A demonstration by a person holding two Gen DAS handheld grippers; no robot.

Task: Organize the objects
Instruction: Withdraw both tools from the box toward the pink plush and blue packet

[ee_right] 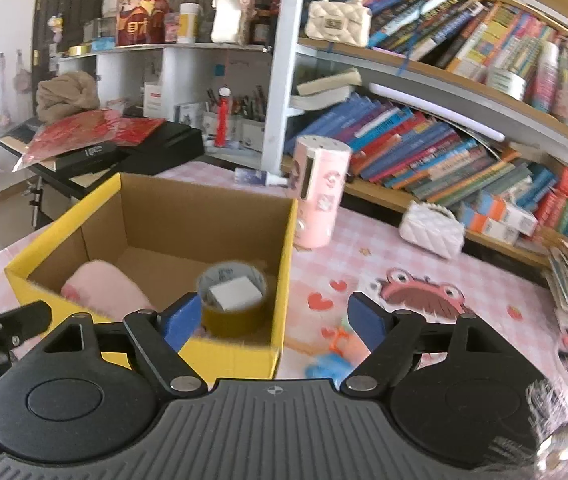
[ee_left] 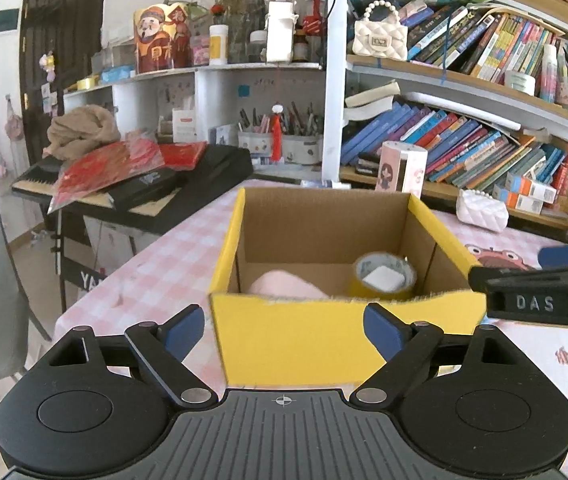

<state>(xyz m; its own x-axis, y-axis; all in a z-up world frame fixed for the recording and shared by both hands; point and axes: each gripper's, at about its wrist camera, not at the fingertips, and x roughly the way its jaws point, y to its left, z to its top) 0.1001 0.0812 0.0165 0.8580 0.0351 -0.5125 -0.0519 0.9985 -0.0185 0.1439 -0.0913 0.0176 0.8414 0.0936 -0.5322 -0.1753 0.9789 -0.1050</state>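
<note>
yellow box (ee_left: 324, 344), tape roll (ee_left: 384, 278) inside, tongs apart

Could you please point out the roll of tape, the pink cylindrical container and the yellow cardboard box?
roll of tape (ee_right: 232, 314): right wrist view, its olive outer side.
pink cylindrical container (ee_right: 318, 196): right wrist view, mid-body.
yellow cardboard box (ee_left: 304, 340): left wrist view, near outer wall.

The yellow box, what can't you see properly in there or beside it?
- Pink soft thing: left wrist view, the box's front wall hides its lower part.
- White block inside the tape roll: right wrist view, blurred.
- Small blue and orange toy: right wrist view, blurred, partly behind the right gripper.
</note>
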